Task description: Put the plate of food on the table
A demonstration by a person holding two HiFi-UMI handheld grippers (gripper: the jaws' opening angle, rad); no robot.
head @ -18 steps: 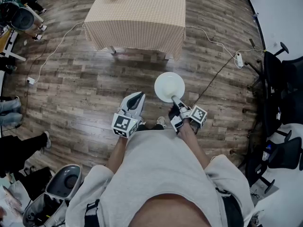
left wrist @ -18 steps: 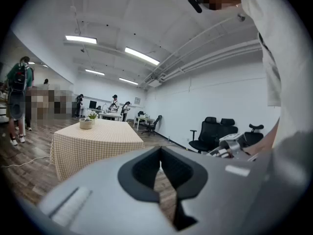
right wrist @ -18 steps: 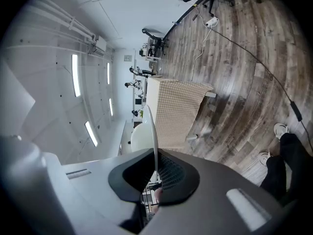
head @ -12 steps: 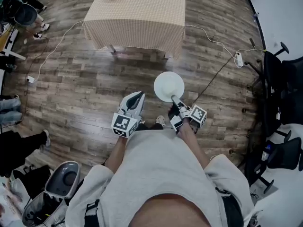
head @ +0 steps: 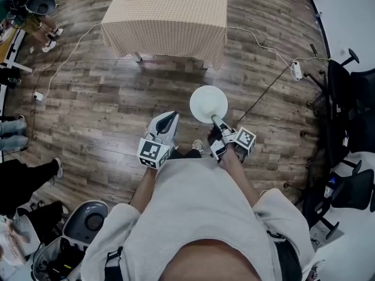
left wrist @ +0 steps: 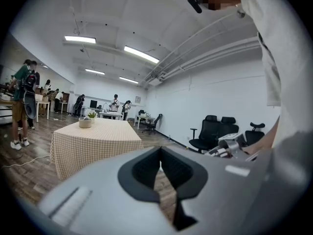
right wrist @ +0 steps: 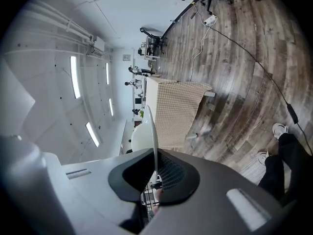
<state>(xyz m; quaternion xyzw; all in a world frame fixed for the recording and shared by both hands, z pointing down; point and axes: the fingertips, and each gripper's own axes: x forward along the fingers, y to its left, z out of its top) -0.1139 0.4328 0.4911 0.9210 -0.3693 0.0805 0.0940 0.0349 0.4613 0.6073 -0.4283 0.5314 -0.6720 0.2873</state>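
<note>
White round plate (head: 208, 103), no food visible, unchanged at mid-frame, rim pinched by right hand-held gripper (head: 215, 120); left hand-held gripper (head: 169, 117) pressed together, empty; beige checked-cloth surface (head: 167, 16) still well apart at frame top, so the carry likely remains to finish.

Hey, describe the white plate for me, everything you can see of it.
The plate is round, plain white and smooth, like glazed ceramic or plastic. From above its face looks bare; no food shows. It is held roughly level above the wooden floor, short of the checkered table, touching neither. Only the right tool touches it, shut on its near rim, which the right gripper view shows edge-on between the jaws.
</note>
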